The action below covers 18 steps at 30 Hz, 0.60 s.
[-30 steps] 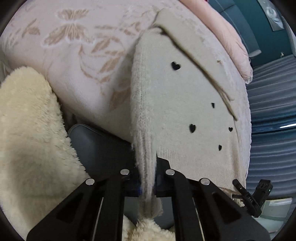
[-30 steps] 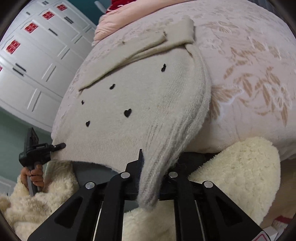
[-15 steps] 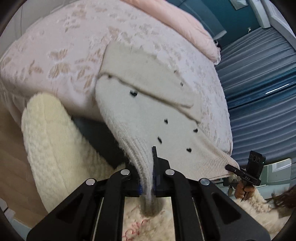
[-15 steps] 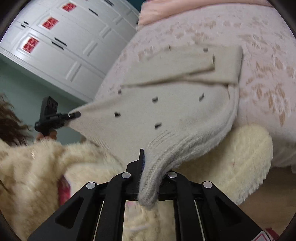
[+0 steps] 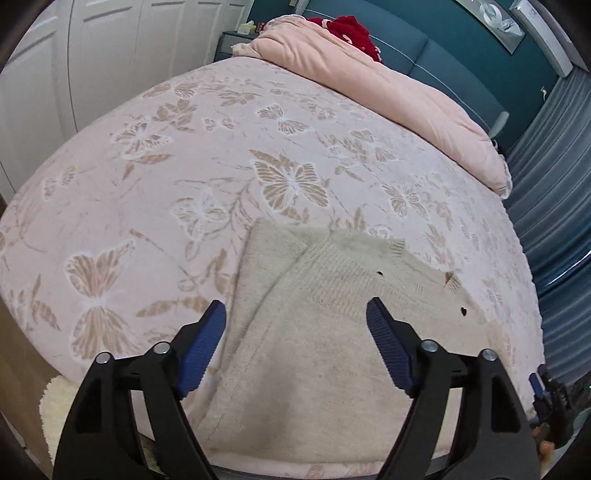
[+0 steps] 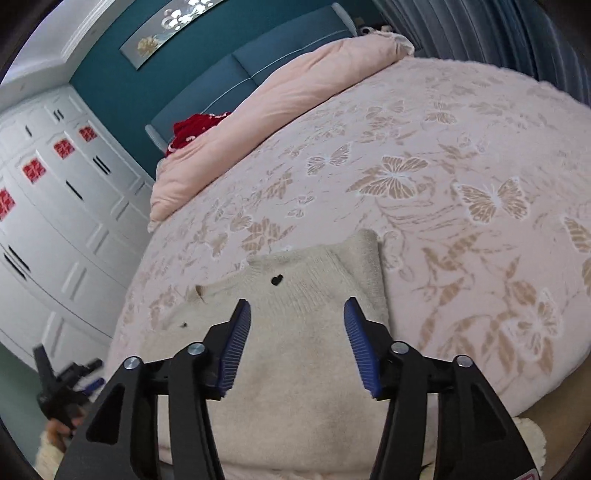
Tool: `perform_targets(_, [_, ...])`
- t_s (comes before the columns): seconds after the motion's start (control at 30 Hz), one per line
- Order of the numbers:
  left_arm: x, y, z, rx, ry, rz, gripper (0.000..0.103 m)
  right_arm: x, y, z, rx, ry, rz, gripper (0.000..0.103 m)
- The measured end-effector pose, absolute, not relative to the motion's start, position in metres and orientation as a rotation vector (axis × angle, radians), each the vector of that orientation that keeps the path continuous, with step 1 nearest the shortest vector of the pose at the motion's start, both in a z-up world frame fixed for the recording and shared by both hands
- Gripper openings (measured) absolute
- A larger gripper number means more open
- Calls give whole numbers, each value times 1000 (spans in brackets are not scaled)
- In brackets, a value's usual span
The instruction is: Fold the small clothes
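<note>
A small beige knit sweater [image 5: 325, 332] with tiny black hearts lies folded over on the pink butterfly bedspread [image 5: 221, 147] near the bed's front edge. In the right wrist view the same sweater [image 6: 303, 362] lies just below the fingers. My left gripper [image 5: 295, 310] hangs over it with its jaws opening, blue pads wide apart, nothing pressed between them. My right gripper [image 6: 297, 306] is likewise opening above the sweater, pads clear of the knit. The right gripper also shows at the far right of the left wrist view [image 5: 550, 398], and the left gripper shows at the lower left of the right wrist view [image 6: 62, 384].
A pink duvet [image 5: 388, 85] with a red garment [image 5: 351, 31] is bunched at the head of the bed by the teal headboard [image 6: 258, 55]. White wardrobes [image 6: 55, 206] stand on one side and grey curtains [image 5: 554, 184] on the other. A cream fleece sleeve [image 5: 74, 406] is near the bed edge.
Both grippers let go of the sweater's hem and opened after carrying it up and forward over the garment. The sweater now lies folded on the bed, and both cameras look across the bedspread.
</note>
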<state>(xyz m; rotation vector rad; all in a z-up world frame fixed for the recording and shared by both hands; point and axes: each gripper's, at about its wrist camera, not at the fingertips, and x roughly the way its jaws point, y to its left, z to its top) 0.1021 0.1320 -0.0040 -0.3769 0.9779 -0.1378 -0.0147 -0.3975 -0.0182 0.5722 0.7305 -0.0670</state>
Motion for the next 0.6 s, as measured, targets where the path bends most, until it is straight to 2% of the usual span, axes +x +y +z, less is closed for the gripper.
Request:
perform_targets(0.03, [105,137,-8,-382,975,-149,87,-14,-391,-21,521,753,-67,60])
perform_targets(0.13, [124,129,-23,-319,1028,-164,88,0,-380,-30,367,823,-63,60])
perform_targets(0.2, [133,122,-29,-296,1039,-154,88,17,-380,-34,311,839,-78,64])
perform_targets(0.23, [140,117,-33,-292,1046,-160,88,24,-381,-36,304,840,-84,71])
perform_targets(0.27, [146,112,-36,-288,1059,-168,88,33,-383,-38,298,843,-94,73])
perform_targets(0.5, [182,76,-63,-224,1098,-222,87,89,-391,-62,328,937,-97,75])
perform_targets(0.57, [187,72,-73,-240,1132,-240,75,100,-392,-74,360,987,-97,75])
perform_targets(0.6, [188,70,-76,-244,1149,-257,55,103,-392,-80,374,1005,-102,74])
